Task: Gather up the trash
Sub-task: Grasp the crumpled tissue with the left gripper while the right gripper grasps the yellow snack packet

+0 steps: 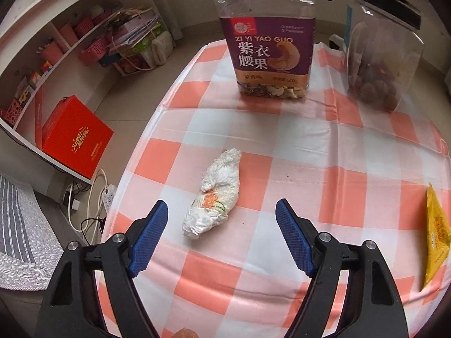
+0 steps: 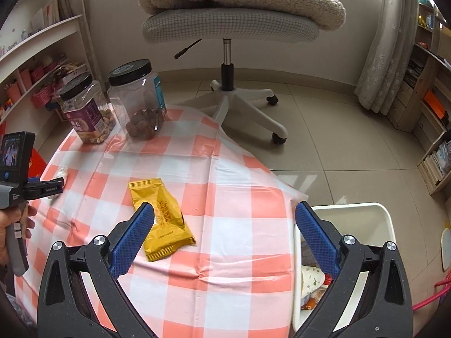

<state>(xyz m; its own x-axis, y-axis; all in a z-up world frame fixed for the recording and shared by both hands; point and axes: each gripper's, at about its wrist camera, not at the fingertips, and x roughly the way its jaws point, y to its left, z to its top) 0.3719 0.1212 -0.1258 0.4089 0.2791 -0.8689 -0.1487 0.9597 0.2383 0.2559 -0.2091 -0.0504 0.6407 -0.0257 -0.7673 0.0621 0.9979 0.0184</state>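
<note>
A crumpled white tissue (image 1: 215, 194) with an orange print lies on the orange-and-white checked tablecloth (image 1: 324, 169). My left gripper (image 1: 222, 204) hovers over its near end, open, with the blue pads on either side and apart from it. A yellow snack wrapper (image 2: 162, 217) lies flat on the cloth; it also shows at the right edge of the left wrist view as a yellow wrapper (image 1: 435, 239). My right gripper (image 2: 224, 205) is open above the cloth, its left pad in front of the wrapper's near edge. A white bin (image 2: 352, 208) holding some trash stands beside the table on the right.
A purple-labelled cashew jar (image 1: 267, 42) and a clear jar of brown nuts (image 1: 380, 64) stand at the table's far end. An office chair (image 2: 234, 28) with a fleece on it stands beyond. Shelves (image 1: 56, 56) and a red box (image 1: 73, 138) are left of the table.
</note>
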